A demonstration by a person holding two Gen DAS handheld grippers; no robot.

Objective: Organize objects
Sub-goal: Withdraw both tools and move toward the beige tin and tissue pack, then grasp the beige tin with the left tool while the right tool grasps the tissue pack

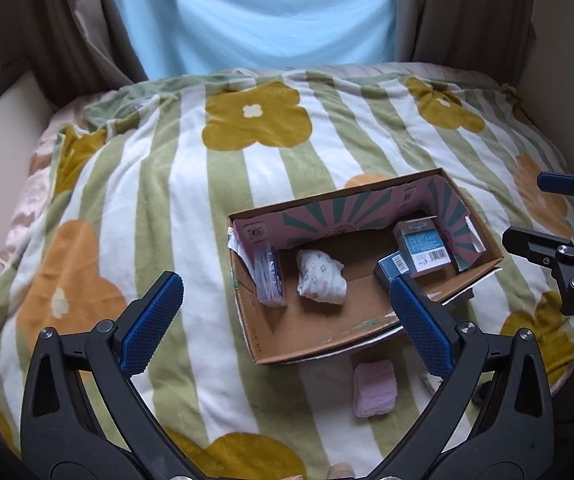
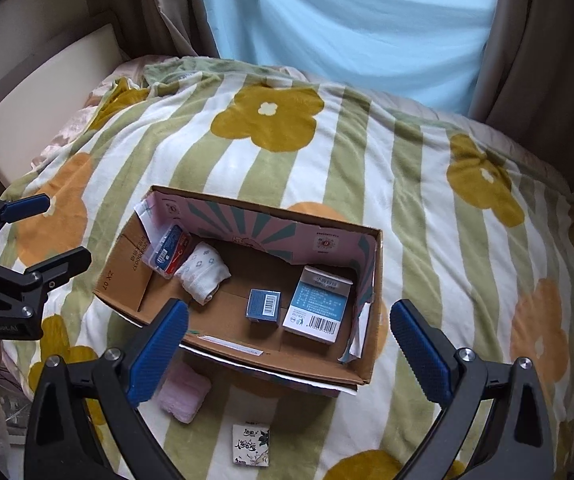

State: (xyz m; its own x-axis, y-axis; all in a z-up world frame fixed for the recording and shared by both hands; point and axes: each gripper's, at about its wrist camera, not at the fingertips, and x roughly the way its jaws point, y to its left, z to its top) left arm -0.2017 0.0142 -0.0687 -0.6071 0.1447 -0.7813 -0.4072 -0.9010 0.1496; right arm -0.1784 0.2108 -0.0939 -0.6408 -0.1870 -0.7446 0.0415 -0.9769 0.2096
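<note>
An open cardboard box (image 1: 319, 354) (image 2: 271, 368) lies on the flowered blanket. Inside are a clear plastic case (image 1: 270, 278) (image 2: 167, 252), a rolled white patterned cloth (image 1: 321, 277) (image 2: 203, 272), a small blue box (image 1: 395, 264) (image 2: 264, 305) and a larger blue-and-white box (image 1: 423, 246) (image 2: 319, 304). A folded pink cloth (image 1: 374, 388) (image 2: 183, 394) and a small tissue pack (image 2: 250, 445) lie in front of the box. My left gripper (image 1: 287, 316) (image 2: 39, 232) is open and empty, above the box's front. My right gripper (image 2: 287, 344) (image 1: 535, 216) is open and empty, over the box's near edge.
The green-striped blanket (image 1: 191, 184) (image 2: 427, 200) with yellow and orange flowers covers the bed. A light blue curtain (image 1: 255, 16) (image 2: 347, 20) and brown drapes hang behind. A cream board (image 1: 3, 152) (image 2: 43, 96) stands at the left.
</note>
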